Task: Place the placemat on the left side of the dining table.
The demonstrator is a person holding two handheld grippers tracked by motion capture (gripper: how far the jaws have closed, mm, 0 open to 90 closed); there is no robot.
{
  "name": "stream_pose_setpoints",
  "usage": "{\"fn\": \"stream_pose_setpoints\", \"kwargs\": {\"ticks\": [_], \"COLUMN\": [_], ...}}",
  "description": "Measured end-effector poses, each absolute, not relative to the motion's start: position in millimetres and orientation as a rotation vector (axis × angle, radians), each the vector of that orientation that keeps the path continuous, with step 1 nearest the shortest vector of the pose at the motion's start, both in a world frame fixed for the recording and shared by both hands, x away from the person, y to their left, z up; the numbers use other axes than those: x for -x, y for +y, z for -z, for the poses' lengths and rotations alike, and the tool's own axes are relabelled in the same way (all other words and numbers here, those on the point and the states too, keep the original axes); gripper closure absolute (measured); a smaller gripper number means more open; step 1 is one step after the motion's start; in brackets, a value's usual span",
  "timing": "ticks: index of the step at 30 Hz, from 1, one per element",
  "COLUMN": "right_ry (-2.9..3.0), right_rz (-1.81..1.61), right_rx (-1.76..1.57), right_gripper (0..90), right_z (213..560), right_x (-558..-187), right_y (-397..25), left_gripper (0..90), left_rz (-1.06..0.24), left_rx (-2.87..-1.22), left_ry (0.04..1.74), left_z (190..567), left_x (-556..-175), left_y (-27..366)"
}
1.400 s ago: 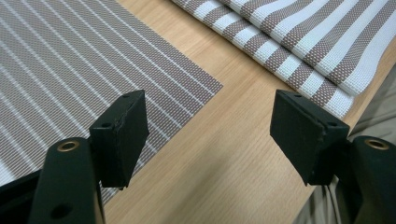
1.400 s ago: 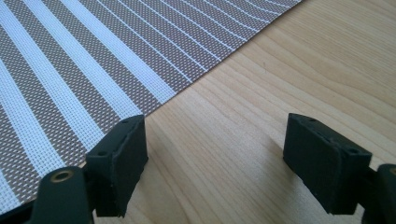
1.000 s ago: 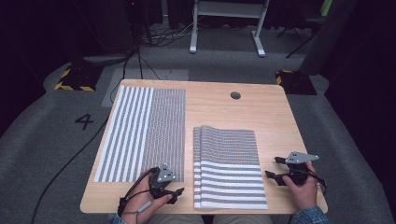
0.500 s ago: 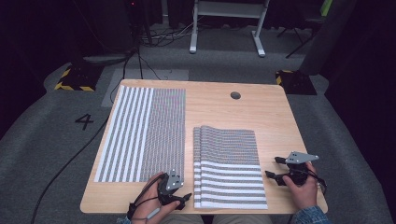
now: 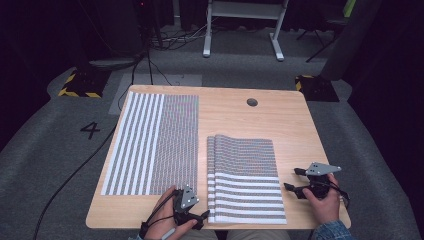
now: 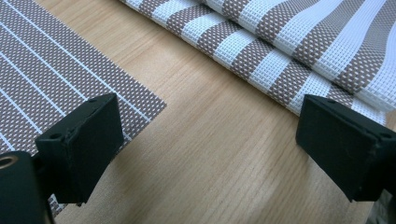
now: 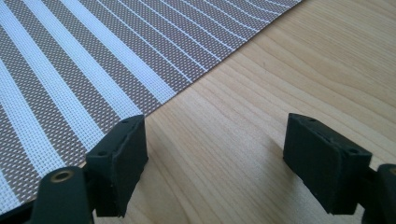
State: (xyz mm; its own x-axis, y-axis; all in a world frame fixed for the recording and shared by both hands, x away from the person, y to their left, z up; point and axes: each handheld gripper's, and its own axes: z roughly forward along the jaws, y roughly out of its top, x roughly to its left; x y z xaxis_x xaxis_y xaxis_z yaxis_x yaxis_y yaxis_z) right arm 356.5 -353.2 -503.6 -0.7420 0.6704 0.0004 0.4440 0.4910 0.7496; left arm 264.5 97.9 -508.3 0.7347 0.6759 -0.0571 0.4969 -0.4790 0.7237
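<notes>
Since a second ago the left gripper [image 5: 199, 219] has slid toward the table's near edge and closer to the near left corner of the stacked mats [image 5: 246, 179]; the right gripper [image 5: 295, 181] has hardly shifted. Left gripper: jaws spread wide, nothing between them but bare wood. In the left gripper view the stack's layered edge [image 6: 299, 51] lies just past one jaw, not touching as far as can be seen, and the near corner of the flat single mat [image 6: 70, 65] lies just behind the other jaw. So the left gripper sits in the gap between the two, low over the table [image 5: 250, 120].

Right gripper: jaws also wide apart, holding nothing. It rests off the right edge of the stack, near its lower half. In the right gripper view the mat edge [image 7: 93, 65] runs slantwise just beyond one jaw; the other jaw is over bare wood.

Stack: several striped mats, slightly fanned at the left edge, on the near right half of the table. Single mat [image 5: 155, 142]: spread flat along the left side, apart from the stack.
</notes>
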Motion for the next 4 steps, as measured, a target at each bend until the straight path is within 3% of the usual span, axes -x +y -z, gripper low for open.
{"fn": "stream_pose_setpoints", "kwargs": {"ticks": [4], "right_ry": [2.449], "right_rz": [-1.105], "right_rx": [-0.941], "right_gripper": [21.9], "right_z": [503.7], "right_x": [-356.5], "right_y": [-353.2], "left_gripper": [7.6], "left_rz": [-0.305], "left_rx": [-2.142], "left_ry": [0.891], "left_z": [510.3], "left_x": [-263.3], "left_y": [98.3]}}
